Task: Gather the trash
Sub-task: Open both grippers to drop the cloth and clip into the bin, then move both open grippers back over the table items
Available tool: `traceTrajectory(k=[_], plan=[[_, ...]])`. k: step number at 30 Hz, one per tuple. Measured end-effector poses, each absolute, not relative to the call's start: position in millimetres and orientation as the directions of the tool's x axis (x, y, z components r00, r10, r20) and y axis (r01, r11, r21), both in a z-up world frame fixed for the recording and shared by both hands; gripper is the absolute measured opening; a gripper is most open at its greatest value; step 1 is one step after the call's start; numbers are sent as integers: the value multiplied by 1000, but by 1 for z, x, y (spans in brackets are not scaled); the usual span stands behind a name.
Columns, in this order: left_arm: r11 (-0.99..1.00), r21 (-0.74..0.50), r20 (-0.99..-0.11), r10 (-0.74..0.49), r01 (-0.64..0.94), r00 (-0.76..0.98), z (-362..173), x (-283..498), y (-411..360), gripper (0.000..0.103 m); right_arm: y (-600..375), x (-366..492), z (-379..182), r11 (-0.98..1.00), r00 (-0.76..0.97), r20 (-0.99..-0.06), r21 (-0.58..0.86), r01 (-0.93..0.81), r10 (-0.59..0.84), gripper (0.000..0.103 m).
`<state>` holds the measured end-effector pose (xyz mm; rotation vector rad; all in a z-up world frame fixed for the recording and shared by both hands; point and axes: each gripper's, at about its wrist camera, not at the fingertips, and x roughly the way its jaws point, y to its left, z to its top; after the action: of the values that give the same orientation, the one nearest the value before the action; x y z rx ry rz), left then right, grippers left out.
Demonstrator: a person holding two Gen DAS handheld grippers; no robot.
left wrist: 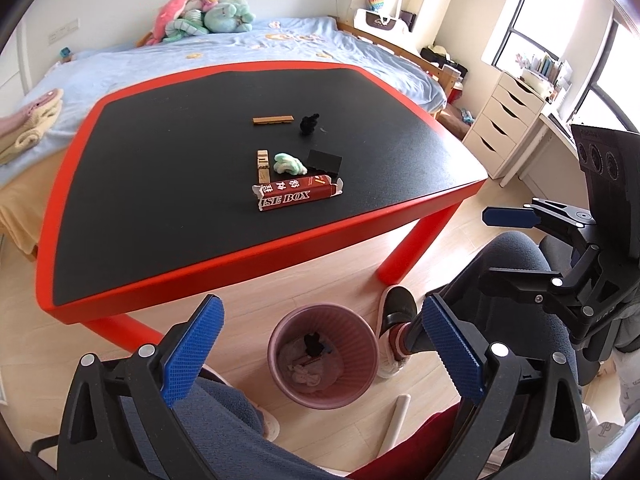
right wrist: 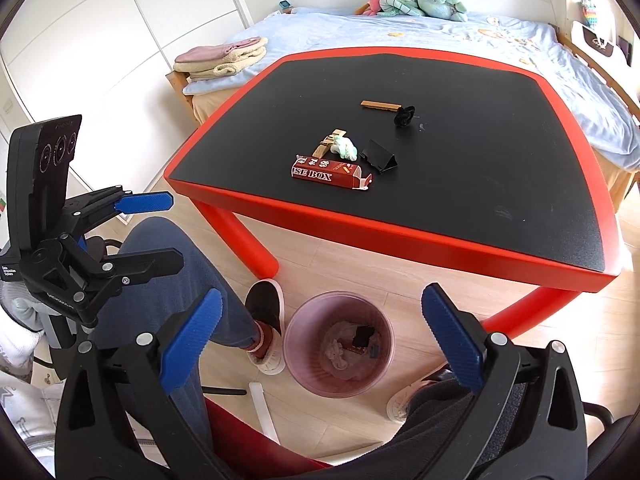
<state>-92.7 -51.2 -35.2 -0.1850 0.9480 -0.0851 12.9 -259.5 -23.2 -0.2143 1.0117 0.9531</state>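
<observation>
A pink bin with trash inside stands on the floor in front of the red-rimmed black table. On the table lie a red box, a green crumpled wad, a black binder clip, wooden pieces, a tan strip and a black crumpled scrap. My left gripper and right gripper are open, empty, above the bin.
A bed with plush toys stands behind the table. Folded towels lie on its corner. White drawers stand at the right. The person's legs and slippered feet flank the bin. A white stick lies on the floor.
</observation>
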Motion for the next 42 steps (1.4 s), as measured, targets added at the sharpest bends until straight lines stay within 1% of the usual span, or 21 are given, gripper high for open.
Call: traceTrajectory(k=[22, 32, 42], plan=[[980, -196, -789, -143, -24, 597, -26, -73, -35, 95, -252, 37, -13, 602, 196, -784, 264, -753, 589, 99], [985, -170, -773, -142, 13, 618, -11, -27, -16, 95, -230, 81, 4, 607, 234, -780, 223, -763, 581, 99], [991, -118, -780, -132, 63, 612, -4, 35, 6, 95, -199, 133, 6, 613, 253, -789, 188, -767, 560, 99]])
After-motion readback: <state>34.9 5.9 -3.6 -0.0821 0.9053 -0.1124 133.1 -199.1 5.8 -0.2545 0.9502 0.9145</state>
